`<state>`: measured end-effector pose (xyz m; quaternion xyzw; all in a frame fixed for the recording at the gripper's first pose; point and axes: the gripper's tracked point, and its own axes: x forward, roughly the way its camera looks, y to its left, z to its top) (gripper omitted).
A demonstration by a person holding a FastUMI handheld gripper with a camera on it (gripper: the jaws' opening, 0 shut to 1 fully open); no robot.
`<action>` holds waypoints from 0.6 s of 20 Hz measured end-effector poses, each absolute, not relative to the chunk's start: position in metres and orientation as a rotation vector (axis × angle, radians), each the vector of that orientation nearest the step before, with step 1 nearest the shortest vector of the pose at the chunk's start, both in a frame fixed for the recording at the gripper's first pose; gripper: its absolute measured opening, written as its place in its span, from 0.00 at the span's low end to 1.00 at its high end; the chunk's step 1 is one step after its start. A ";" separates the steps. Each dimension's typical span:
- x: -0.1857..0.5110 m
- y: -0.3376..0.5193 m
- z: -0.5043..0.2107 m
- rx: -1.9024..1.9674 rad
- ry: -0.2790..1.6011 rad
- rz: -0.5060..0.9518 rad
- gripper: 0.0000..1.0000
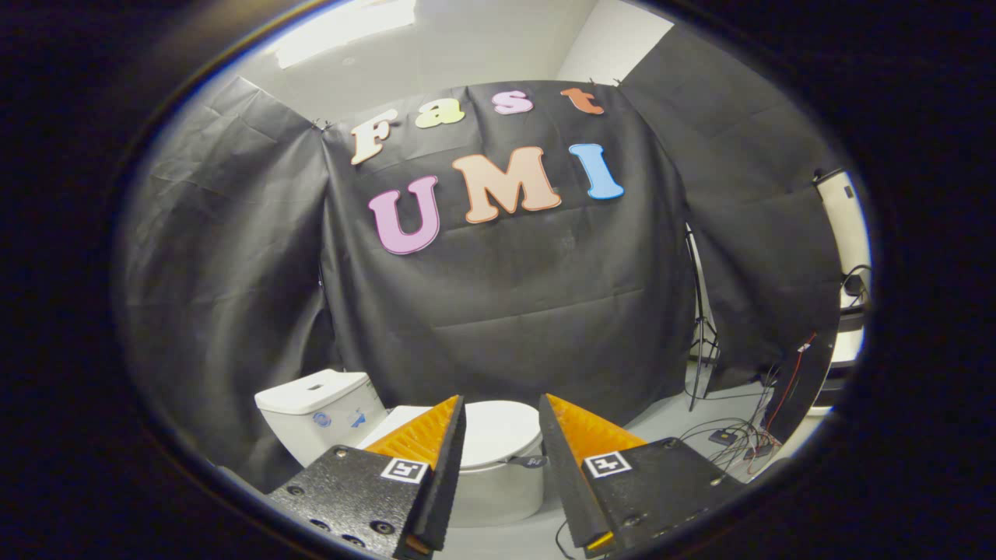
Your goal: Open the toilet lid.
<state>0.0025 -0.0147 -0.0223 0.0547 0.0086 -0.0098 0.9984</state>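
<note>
- White ceramic toilet stood on the floor beyond the claw, seen through the gap between its two fingers; the tank sat to the left of the bowl.
- Toilet lid lay flat and closed over the seat, so the task appeared not yet begun: no lifting was evident.
- Claw was spread wide and held nothing; its fingers framed the lid from a distance, apart from it, with no contact.
- A small dark tab projected from the lid's near rim; it was judged a likely pull point, though too small to identify with certainty.
- Remaining steps, as judged: approach the lid's front edge, catch it or the tab, and swing the lid up toward the tank.
- Black cloth wall hung close behind the toilet.
- A stand's thin legs rose to the right, with loose cables and a small box on the floor near them, well apart from the toilet.
- Nothing lay between claw and lid; the cables sat off the direct path and seemed unlikely to interfere.
</note>
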 end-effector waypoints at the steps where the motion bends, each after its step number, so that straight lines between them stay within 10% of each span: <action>1: 0.002 -0.015 -0.024 0.113 0.020 -0.019 0.59; 12: 0.012 -0.044 -0.043 0.302 0.002 -0.078 0.59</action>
